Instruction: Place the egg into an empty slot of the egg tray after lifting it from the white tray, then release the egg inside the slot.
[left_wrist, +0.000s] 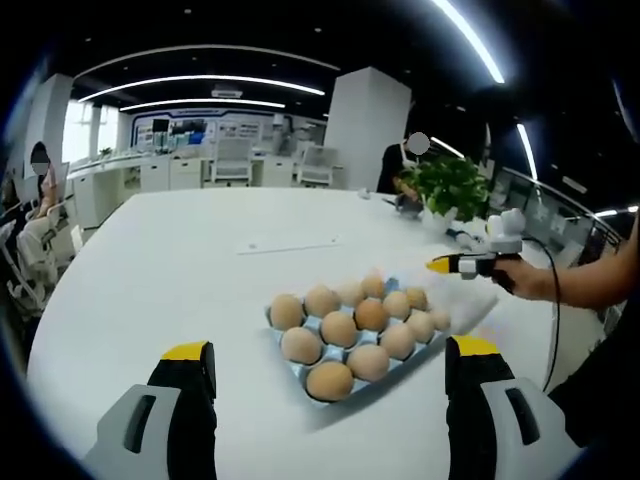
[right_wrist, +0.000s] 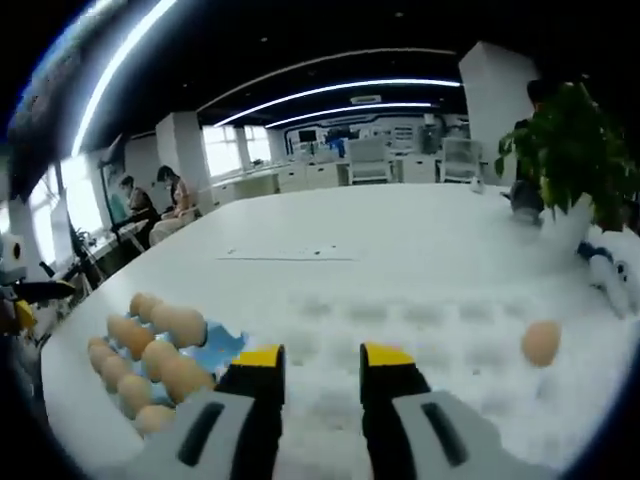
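One egg (right_wrist: 541, 342) lies alone on the white tray (right_wrist: 440, 350) in the right gripper view, near the tray's right side and apart from the rest. The right claw (right_wrist: 322, 367) hangs over the tray's near part with its yellow-tipped jaws spread a little and nothing between them; the lone egg sits well off to its right. To that claw's left, a blue egg tray (right_wrist: 215, 347) carries a cluster of brown eggs (right_wrist: 150, 355), with one bare blue slot showing at its near corner. A potted plant (right_wrist: 568, 150) stands on the table (right_wrist: 330, 230) behind the white tray's far right edge.

In the left gripper view, the left claw (left_wrist: 330, 365) is spread wide and empty, its two jaws rising on either side of the egg tray (left_wrist: 275, 318), which lies ahead of it on the white table (left_wrist: 180, 260). The eggs (left_wrist: 352, 332) fill most of its slots in rows; whether any slot on the far side is bare I cannot tell. The white tray (left_wrist: 478, 305) adjoins the egg tray's right side. Beyond it, the right claw (left_wrist: 442, 264) comes in from the right, held in a hand (left_wrist: 530, 278), pointing left above the white tray's far end. The plant (left_wrist: 447, 185) stands behind it. People sit at desks far off in the room.
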